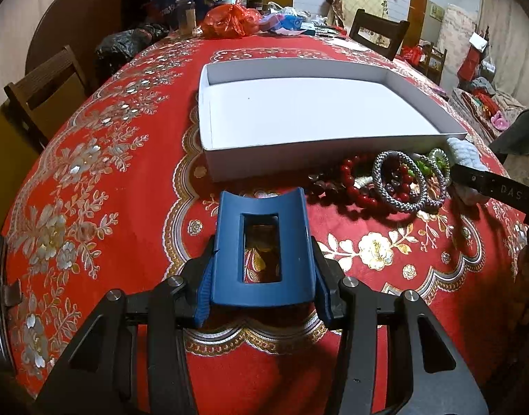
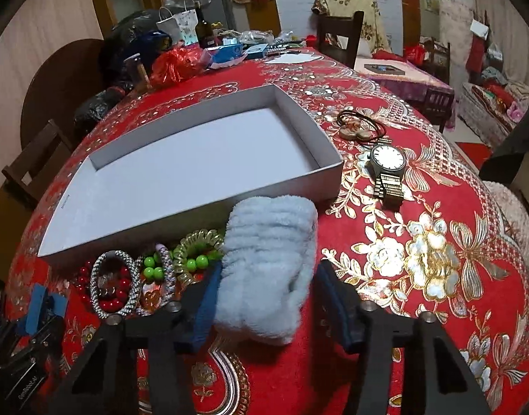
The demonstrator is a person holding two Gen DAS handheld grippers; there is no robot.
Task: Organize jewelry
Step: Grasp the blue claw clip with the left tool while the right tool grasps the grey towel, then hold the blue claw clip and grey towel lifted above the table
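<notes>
Left fingers [image 1: 202, 297] clamp a blue hair clip [image 1: 262, 249], lower centre. Right gripper [image 2: 267, 297] pinches a fluffy blue scrunchie [image 2: 267, 263] below the white box [image 2: 191, 169].

The left tongs [image 1: 262, 290] point steeply downward, their blue-padded jaws partly closed and pressing on both sides of a blue hair clip [image 1: 262, 249] held between them. The right tongs [image 2: 264, 297] tilt downward at a similar angle; their jaws are partly closed around a fluffy pale-blue scrunchie [image 2: 267, 266], the left pad against it, the right pad just beside it.
</notes>
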